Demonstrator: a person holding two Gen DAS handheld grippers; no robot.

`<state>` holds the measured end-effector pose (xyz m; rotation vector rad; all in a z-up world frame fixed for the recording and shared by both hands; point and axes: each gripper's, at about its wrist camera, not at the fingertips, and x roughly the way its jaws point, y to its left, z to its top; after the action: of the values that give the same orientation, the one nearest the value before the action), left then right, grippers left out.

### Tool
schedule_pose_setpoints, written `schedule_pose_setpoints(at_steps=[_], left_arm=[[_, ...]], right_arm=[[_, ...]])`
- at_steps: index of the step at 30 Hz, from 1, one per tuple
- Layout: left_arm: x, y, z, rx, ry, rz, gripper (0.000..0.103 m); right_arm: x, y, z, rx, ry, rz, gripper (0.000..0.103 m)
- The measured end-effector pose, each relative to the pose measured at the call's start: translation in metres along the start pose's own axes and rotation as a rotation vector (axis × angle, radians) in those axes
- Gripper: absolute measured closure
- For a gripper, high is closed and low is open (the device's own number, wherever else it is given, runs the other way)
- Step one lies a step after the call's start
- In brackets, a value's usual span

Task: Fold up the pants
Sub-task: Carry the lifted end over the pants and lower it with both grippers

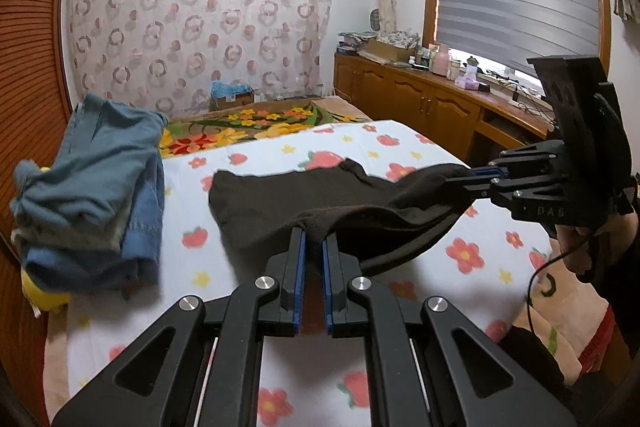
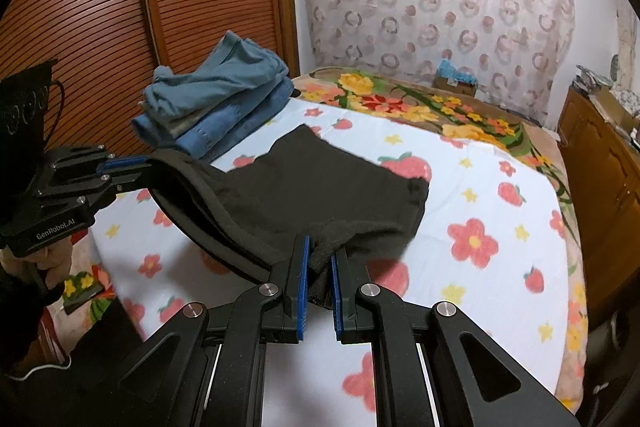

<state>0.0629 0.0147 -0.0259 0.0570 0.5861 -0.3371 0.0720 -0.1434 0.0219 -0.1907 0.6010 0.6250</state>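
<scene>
L wrist view: left gripper [image 1: 314, 233] is narrow, pinching a bunch of the dark pants [image 1: 320, 199] right at its tips. The rest of the cloth spreads ahead on the bed [image 1: 256, 255], w/ one end lifted off to the right, where the right gripper [image 1: 474, 175] clamps it. A clothes stack [image 1: 96, 195] lies ahead-left, near the pants' far edge.

R wrist view: right gripper [image 2: 319, 254] is narrow on a thick wad of pants [image 2: 320, 183]; left gripper [image 2: 132, 163] is off to the left, holding the other end. Stack [image 2: 216, 99] is ahead-left, just beyond the cloth.

Risks, imo: both bites are small, so a hard pull could slip fabric out; uneven hands → skewed fold; a swing leftward could catch the stack.
</scene>
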Motion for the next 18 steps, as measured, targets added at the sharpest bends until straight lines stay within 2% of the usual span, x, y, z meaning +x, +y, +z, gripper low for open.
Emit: schedule_pose_setpoints(at_steps=[18], left_arm=[[-0.019, -0.019, -0.043, -0.030, 0.044, -0.038, 0.094]], right_arm=[[-0.012, 0.008, -0.050, 0.106, -0.003, 0.051, 0.093]])
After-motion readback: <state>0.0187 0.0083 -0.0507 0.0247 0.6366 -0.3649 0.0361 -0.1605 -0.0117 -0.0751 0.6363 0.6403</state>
